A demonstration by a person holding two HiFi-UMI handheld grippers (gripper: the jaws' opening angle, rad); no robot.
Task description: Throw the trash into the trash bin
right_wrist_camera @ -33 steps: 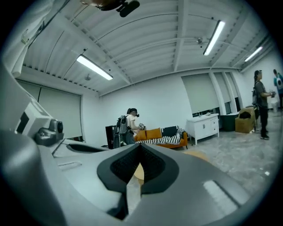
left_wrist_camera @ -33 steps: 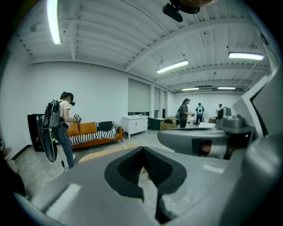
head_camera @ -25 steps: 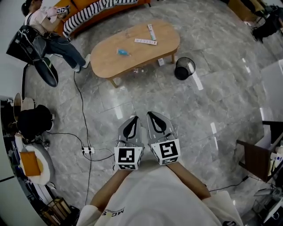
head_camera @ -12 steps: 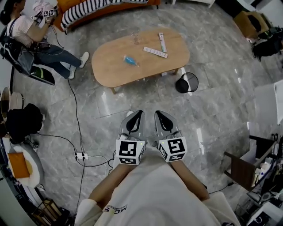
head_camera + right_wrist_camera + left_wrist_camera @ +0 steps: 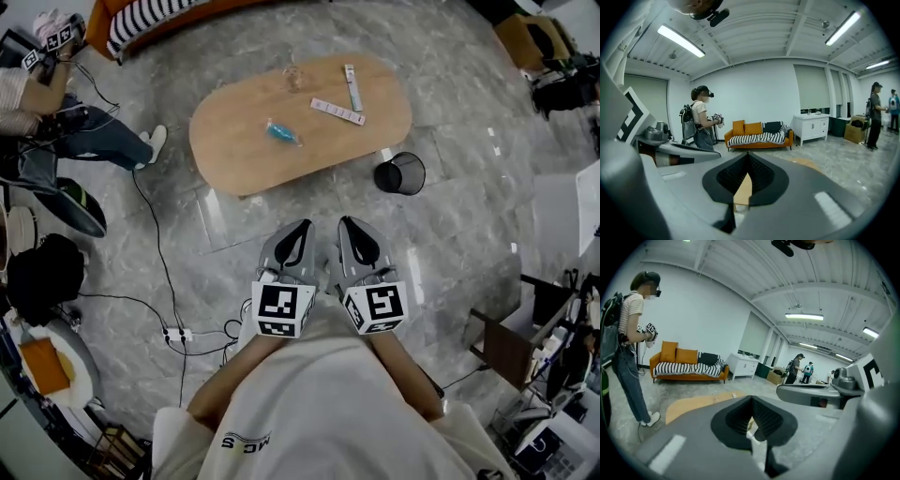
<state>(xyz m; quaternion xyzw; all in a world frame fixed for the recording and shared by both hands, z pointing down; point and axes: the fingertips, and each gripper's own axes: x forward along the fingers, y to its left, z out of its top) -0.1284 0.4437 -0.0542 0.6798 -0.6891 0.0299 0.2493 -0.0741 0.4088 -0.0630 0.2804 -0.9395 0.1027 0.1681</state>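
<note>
1. At lower centre of the frame we hold the left hand-held gripper [image 5: 297, 234] and the right hand-held gripper [image 5: 352, 232] side by side. Both are clenched on nothing and aimed at the tabletop [image 5: 234, 145], a carrying pose, we judge, for the approach.
2. The trash lies at upper centre, well apart from us: a blue wrapper [image 5: 282, 132] mid-tabletop, with two white strips [image 5: 336, 111] nearer its right end.
3. The black mesh trash bin [image 5: 400, 173] stands on the floor just beside the tabletop's right end, promising a short carry.
4. A person [image 5: 47, 94] waits at upper left; a floor cable [image 5: 165, 253] runs to a power strip [image 5: 178, 331] at lower left, a likely trip hazard.
</note>
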